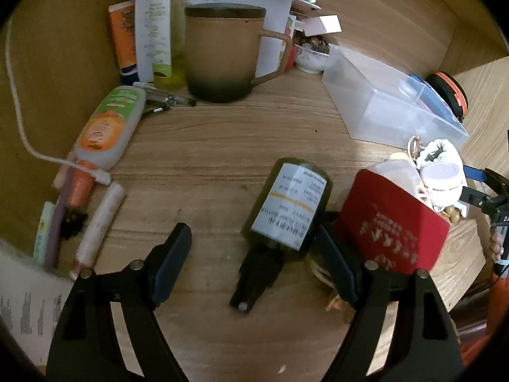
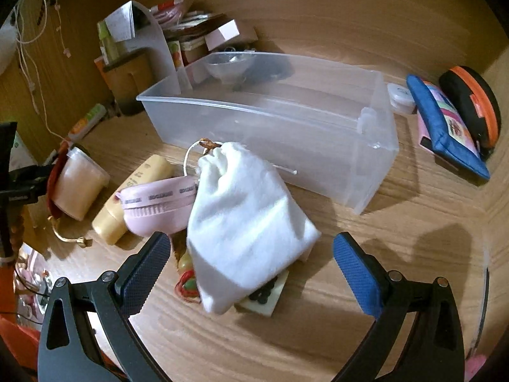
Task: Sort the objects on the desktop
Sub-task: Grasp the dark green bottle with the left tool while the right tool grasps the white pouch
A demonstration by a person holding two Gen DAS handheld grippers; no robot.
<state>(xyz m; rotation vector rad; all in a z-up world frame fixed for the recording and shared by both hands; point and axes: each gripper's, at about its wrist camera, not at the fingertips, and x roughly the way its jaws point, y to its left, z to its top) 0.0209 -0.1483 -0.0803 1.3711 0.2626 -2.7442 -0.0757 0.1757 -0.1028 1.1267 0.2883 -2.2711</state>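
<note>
The left gripper (image 1: 254,254) hung with its jaws spread wide over the wooden desk (image 1: 216,146), straddling a dark green glass bottle with a white label (image 1: 288,203) that lay on its side, touching neither finger. The right gripper (image 2: 251,264) was likewise released, its blue pads (image 2: 358,273) flanking a white cloth drawstring pouch (image 2: 248,222). Just beyond the pouch stood a clear plastic rectangular bin (image 2: 318,133).

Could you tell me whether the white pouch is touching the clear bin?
Apart. The right wrist view shows bare desk between the white pouch and the clear bin.
</note>
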